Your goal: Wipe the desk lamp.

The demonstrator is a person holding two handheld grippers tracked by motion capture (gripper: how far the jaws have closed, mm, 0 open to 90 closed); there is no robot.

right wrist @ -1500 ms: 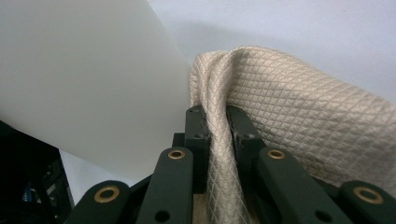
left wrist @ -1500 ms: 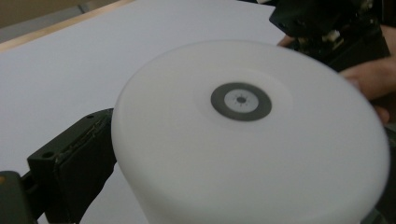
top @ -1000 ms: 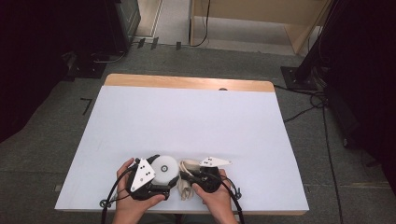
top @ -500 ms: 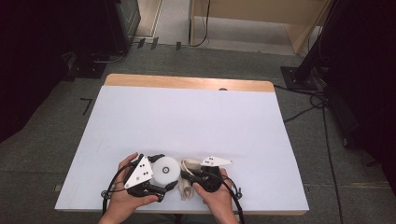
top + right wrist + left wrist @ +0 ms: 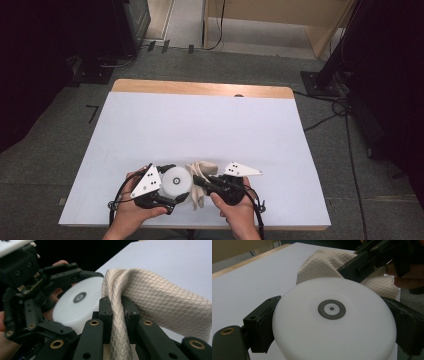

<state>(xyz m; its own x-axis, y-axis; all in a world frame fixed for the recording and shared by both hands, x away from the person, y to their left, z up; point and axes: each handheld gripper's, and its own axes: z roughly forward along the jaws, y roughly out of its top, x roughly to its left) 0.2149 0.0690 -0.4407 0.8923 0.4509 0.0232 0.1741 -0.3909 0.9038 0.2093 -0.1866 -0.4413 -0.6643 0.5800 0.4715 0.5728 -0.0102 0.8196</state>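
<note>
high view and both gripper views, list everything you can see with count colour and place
disc: 1, white with a grey ring at its centre, near edge of the table, clamped between the left gripper's jaws
cloth: 1, beige with a diamond weave, right beside the disc, pinched in the right gripper
table: 1, white top with a wooden far edge, middle of the room
floor: grey carpet, around the table
left gripper: 1, black, shut on the disc
right gripper: 1, black, shut on the cloth
hands: 2, at the near edge

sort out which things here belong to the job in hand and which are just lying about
In the job:
- white round device, clamped in the left claw
- beige cloth, pinched in the right claw

Lying about:
- table
- floor cables
- dark stand base
</note>
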